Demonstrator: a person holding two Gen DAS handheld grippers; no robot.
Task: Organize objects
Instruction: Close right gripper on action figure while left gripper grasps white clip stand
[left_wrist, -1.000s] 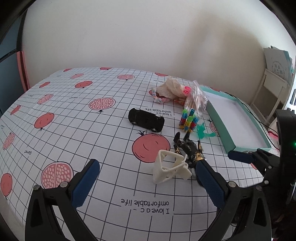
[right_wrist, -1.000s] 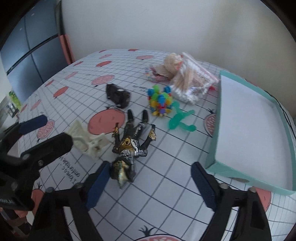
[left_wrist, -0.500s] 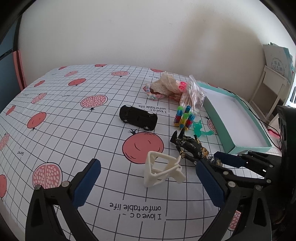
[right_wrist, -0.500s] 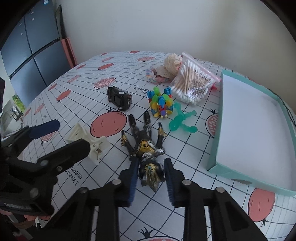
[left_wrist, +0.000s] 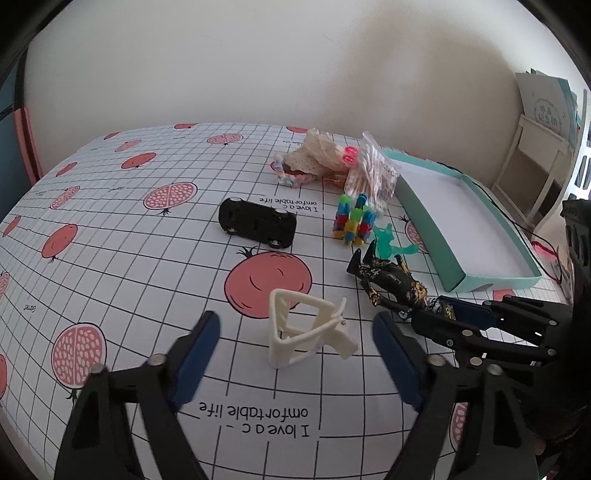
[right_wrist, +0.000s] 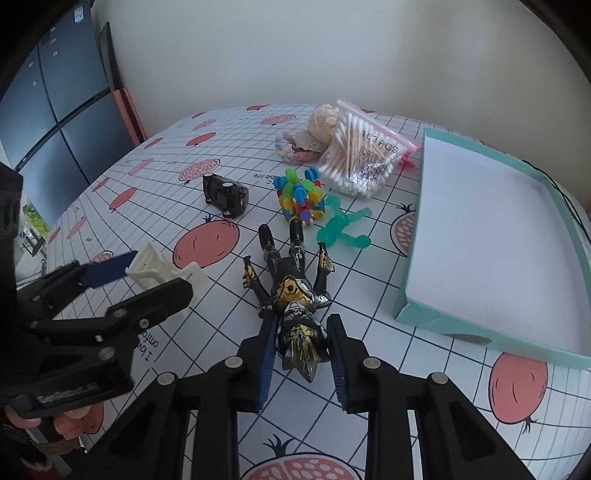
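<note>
A cream plastic frame (left_wrist: 306, 328) stands on the pomegranate-print cloth, between the blue pads of my left gripper (left_wrist: 295, 321). The jaws are closing and the pads stand clear of the frame on both sides. A black-and-gold action figure (right_wrist: 291, 291) lies on its back, legs pointing away. My right gripper (right_wrist: 302, 325) is shut on the figure's head. In the left wrist view the right gripper (left_wrist: 443, 314) reaches in from the right over the figure (left_wrist: 388, 277). The right wrist view shows the left gripper (right_wrist: 147, 273) around the frame (right_wrist: 159, 266).
A black toy car (left_wrist: 258, 223), a colourful block toy (left_wrist: 352, 221) and a green rubbery figure (left_wrist: 391, 245) lie beyond. A bag of cotton swabs (right_wrist: 362, 158) and a doll (left_wrist: 317, 158) sit at the back. An open teal box (right_wrist: 417, 229) with a white floor lies at right.
The right gripper went from open around the figure's head to shut on it. The left gripper moved in on the cream frame and its jaws narrowed.
</note>
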